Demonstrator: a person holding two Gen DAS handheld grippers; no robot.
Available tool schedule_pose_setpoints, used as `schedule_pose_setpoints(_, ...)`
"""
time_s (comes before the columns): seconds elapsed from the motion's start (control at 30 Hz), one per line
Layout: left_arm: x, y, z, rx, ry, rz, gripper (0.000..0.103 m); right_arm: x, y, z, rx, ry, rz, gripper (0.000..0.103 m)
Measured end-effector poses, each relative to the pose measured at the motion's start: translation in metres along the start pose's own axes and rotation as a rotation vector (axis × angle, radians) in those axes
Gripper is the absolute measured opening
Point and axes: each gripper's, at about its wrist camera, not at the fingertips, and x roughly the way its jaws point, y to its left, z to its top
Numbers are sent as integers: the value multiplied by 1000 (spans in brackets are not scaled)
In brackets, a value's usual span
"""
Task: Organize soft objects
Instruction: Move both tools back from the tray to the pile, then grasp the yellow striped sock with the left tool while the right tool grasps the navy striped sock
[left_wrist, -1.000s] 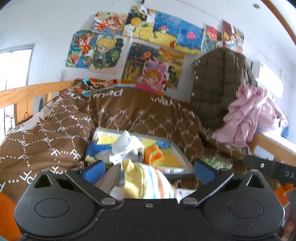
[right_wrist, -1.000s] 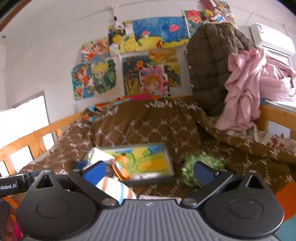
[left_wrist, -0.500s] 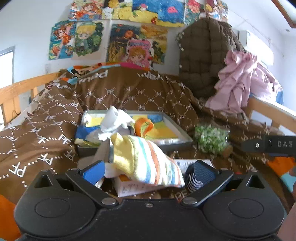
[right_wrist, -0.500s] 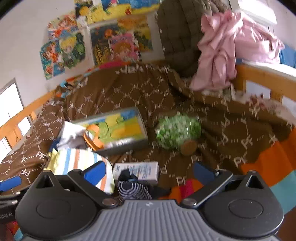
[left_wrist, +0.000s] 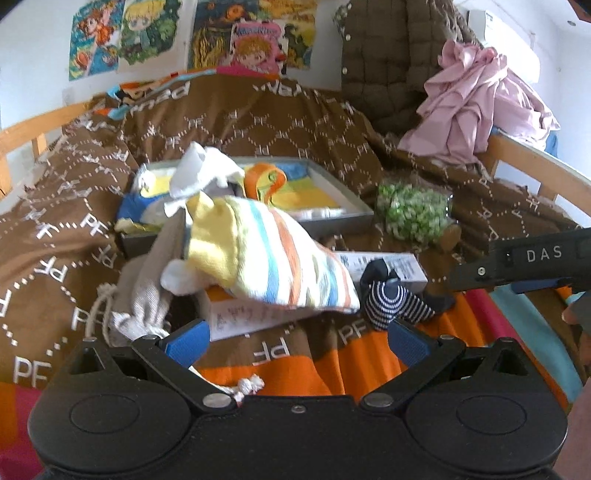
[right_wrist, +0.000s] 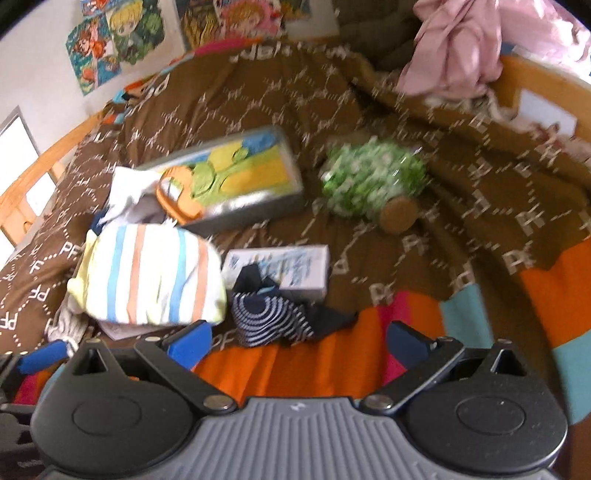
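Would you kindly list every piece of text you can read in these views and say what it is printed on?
"DAS": white letters on the black right gripper body, left wrist view.
"PF": repeated white monogram on the brown patterned blanket.
White cardboard box: print blurred, unreadable.
Cartoon wall posters: lettering too small to read.

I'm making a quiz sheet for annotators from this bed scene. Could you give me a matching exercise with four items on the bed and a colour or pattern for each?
Things:
1. folded towel
2. sock
3. jar
4. tray

Descriptions:
A. navy with thin white stripes
B. grey rim, with colourful cloths inside
C. filled with green bits, cork stopper
D. yellow with blue and orange stripes

Pairs: 1-D, 2-A, 3-C, 4-B
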Motion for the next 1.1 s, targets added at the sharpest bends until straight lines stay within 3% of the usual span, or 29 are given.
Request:
schedule_pose_setpoints(0.3, 17, 0, -3, -23, 66, -18, 102, 44, -4, 11, 29, 141, 45, 103)
schedule_pose_setpoints(0.53, 26, 12, -2, -136, 76, 13, 102, 69, -10, 27, 5, 177, 40, 103)
schedule_pose_setpoints(0.9, 30, 24, 3, -237, -24, 53, 101, 97, -8, 32, 71, 221, 87, 102)
schedule_pose_setpoints(1.1, 32, 29, 4, -320, -75, 7, 95, 105, -12, 34, 123, 220, 88, 100)
